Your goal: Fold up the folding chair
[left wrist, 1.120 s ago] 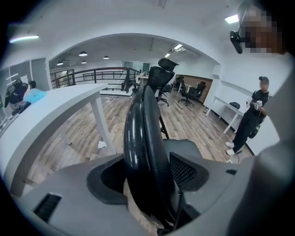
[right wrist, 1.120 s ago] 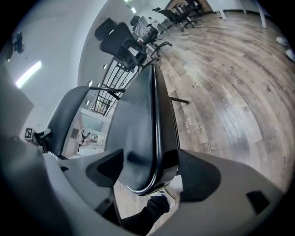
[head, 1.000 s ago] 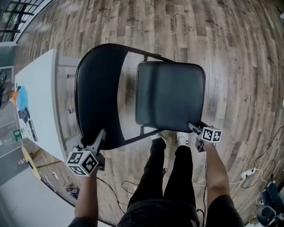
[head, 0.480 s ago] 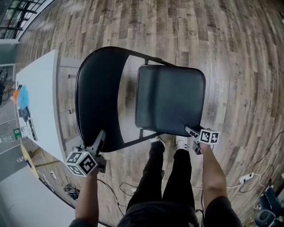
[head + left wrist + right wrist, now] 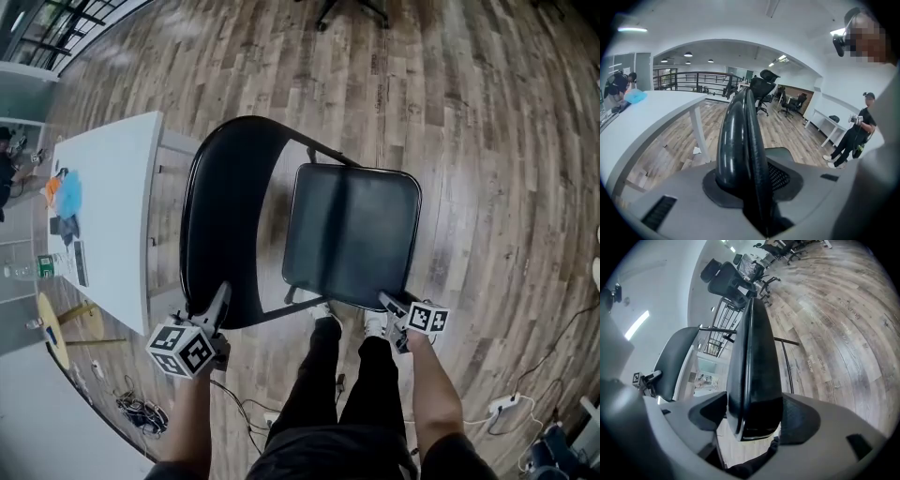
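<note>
Floor and room: wood-plank floor [image 5: 487, 112] of an open office is seen; a white table [image 5: 108, 216] stands just beside the work, on the left in the head view.
Task object: the folding chair [image 5: 309, 225] is found directly in front of the person's legs, its black backrest [image 5: 225, 216] on the table side and its black padded seat [image 5: 352, 234] on the other.
Progress: nothing is judged folded yet. The seat is still spread flat and well apart from the backrest.
Remaining: the seat is to be swung against the backrest until the frame lies flat.
Left gripper [image 5: 217, 300]: its jaws are closing, with the backrest's rounded rim pinched between them at the near end.
Right gripper [image 5: 386, 302]: its jaws are closing too, and the near corner of the seat is clamped between both pads, edge-on.
Arm pose: both forearms are held out forward and angled downward, one to each side of the chair. The markered cubes are turned up toward the head camera.
Step in hand: grips are judged just taken, ahead of the fold.
</note>
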